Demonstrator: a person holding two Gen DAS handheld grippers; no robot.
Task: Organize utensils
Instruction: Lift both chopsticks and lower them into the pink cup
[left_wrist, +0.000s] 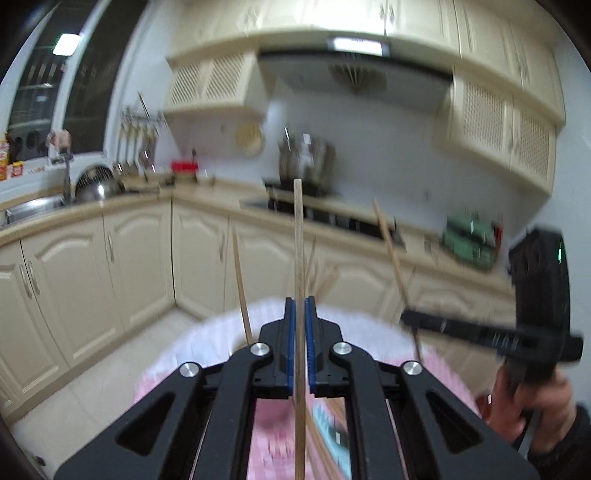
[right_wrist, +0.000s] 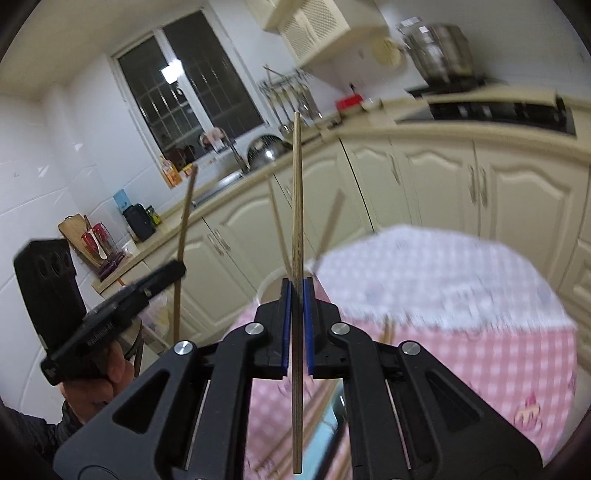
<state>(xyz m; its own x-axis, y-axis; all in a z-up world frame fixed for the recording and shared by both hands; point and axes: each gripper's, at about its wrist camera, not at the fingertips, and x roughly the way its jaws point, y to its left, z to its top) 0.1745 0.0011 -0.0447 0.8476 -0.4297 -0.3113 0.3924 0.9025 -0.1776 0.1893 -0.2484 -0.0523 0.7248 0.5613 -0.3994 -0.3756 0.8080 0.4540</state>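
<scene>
Kitchen, pink checked tablecloth below. Left gripper is clamped on one chopstick, right gripper on another chopstick; each stick stands upright across its jaws. More sticks lie on the cloth underneath, about equally near both hands.

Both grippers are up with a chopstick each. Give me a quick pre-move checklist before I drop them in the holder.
1. Left gripper shut on its chopstick: ok.
2. Right gripper shut on its chopstick: ok.
3. Sticks lie straight between the pads, not skewed: ok in both wrist views.
4. The two grippers apart, sticks not crossing: ok; the right gripper sits well off to the side.
5. Holder located: cannot tell; only a pale rim with a few blurred sticks shows behind the right gripper.
6. More chopsticks left on the pink checked cloth: ok, some show below the fingers.
</scene>
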